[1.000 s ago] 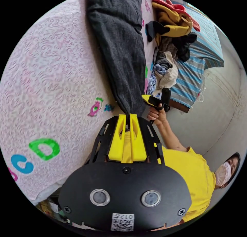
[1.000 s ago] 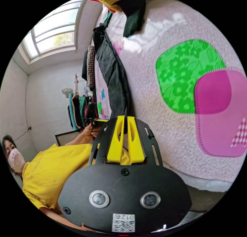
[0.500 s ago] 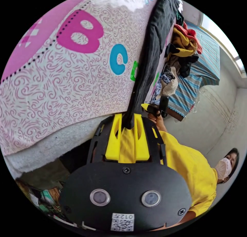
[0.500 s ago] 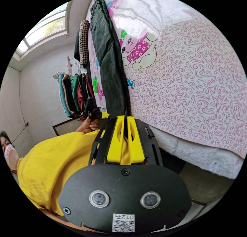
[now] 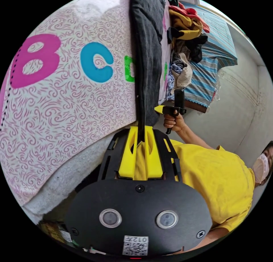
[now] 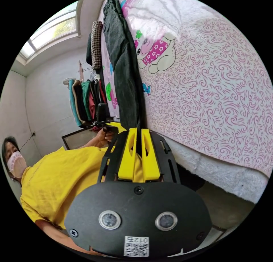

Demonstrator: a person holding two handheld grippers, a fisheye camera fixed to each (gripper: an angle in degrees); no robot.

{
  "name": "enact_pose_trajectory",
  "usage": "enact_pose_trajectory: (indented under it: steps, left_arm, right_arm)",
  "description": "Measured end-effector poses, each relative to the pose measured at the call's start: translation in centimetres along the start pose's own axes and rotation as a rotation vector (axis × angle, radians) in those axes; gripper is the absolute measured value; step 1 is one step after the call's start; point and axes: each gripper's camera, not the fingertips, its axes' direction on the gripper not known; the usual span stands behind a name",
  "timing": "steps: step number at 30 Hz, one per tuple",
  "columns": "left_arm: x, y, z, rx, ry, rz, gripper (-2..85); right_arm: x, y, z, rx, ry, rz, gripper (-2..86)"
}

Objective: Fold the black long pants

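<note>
The black long pants [image 5: 146,54] lie stretched in a long narrow band across a bed, their matte, slightly fuzzy cloth pulled taut toward the mattress edge. The left gripper [image 5: 141,130] has its yellow jaws nearly together with one end of the cloth pinched between them; the right gripper [image 6: 138,131] grips the same end a little way off, its jaws likewise almost closed on a thin edge of the pants [image 6: 125,71]. In the left gripper view the right gripper [image 5: 162,109] appears just beside the pants, held in a hand [image 5: 172,123]; whether its tips actually meet the cloth there is hard to tell.

Compared with half a second ago, the band of cloth lies flatter and wider on the sheet, and both clamps have stayed closed.

The bedsheet [image 5: 71,103] is quilted, with pink swirls and coloured letters; a cartoon bear [image 6: 155,53] is printed on it. A heap of clothes [image 5: 186,43] sits beyond the pants, on a striped cover [image 5: 212,71].
</note>
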Motion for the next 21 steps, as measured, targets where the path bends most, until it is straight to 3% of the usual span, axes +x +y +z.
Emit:
enact_pose_trajectory:
  steps: [9, 21]
  left_arm:
    - [7.5, 5.2, -4.7, 0.080, 0.126, 0.136, 2.8]
    - [8.7, 12.1, -6.3, 0.115, 0.288, 0.023, 2.6]
  right_arm:
    - [-4.6, 2.9, -3.5, 0.038, -0.245, -0.139, 2.1]
    - [-5.3, 6.4, -2.7, 0.023, -0.368, -0.085, 1.7]
